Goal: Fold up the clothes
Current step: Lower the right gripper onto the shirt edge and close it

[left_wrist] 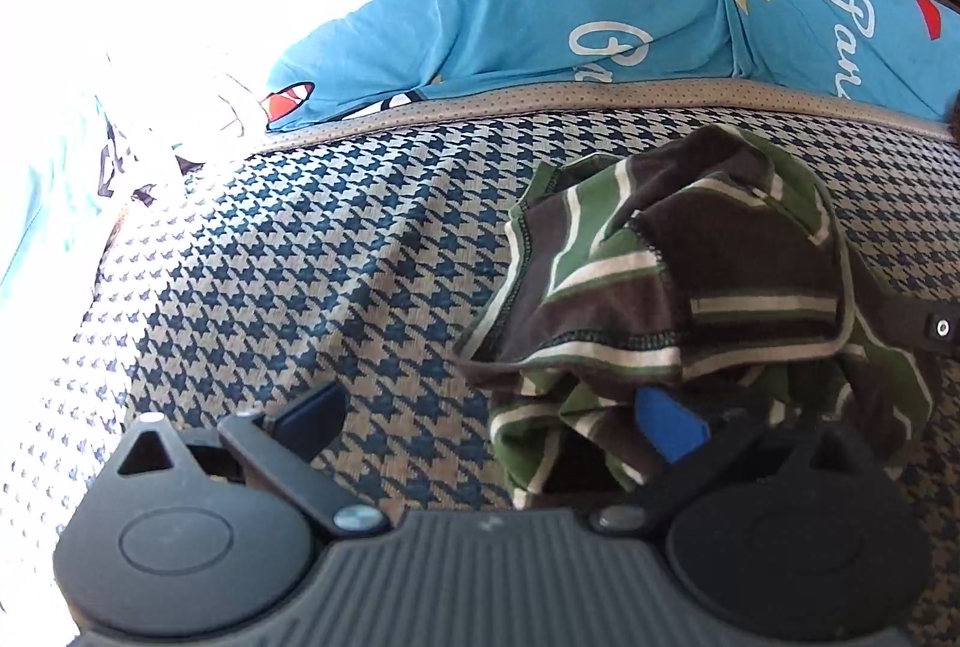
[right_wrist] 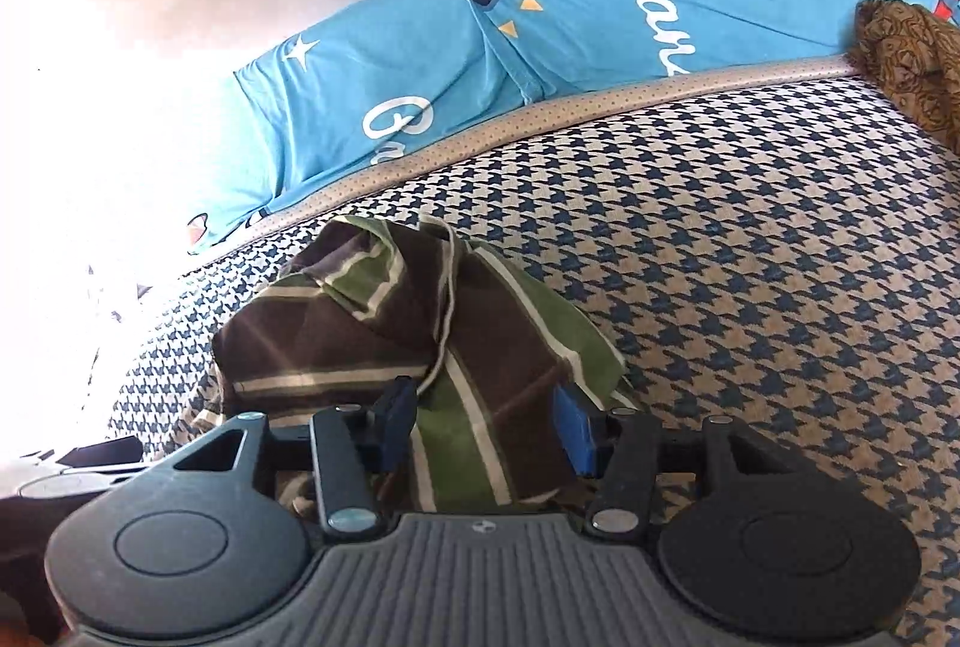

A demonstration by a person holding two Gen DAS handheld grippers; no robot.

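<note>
**Striped shirt bunched up between both grippers on the checked mattress**

So here's my view. The crumpled brown and green striped shirt with white lines [left_wrist: 690,287] sits in a heap on the blue and beige houndstooth mattress [left_wrist: 336,251], near its piped edge.

My left gripper [left_wrist: 492,416] has its fingers spread wide. The left blue pad [left_wrist: 312,410] is over bare mattress, and the right pad [left_wrist: 669,422] is tucked into the lower folds of the shirt. Nothing is pinched there, the fabric only lies against that one side.

From the right wrist camera, the right gripper [right_wrist: 486,422] stands about half wide, with a fold of the shirt [right_wrist: 420,323] running between its two blue pads [right_wrist: 573,428]. The cloth drapes over the right pad and sits just beside the left one, but I can't tell if it's really squeezed.

Behind the mattress edge lie bright blue pillows with white script and stars [right_wrist: 588,5]. A brown patterned cloth [right_wrist: 912,53] lies at the far right corner.
</note>
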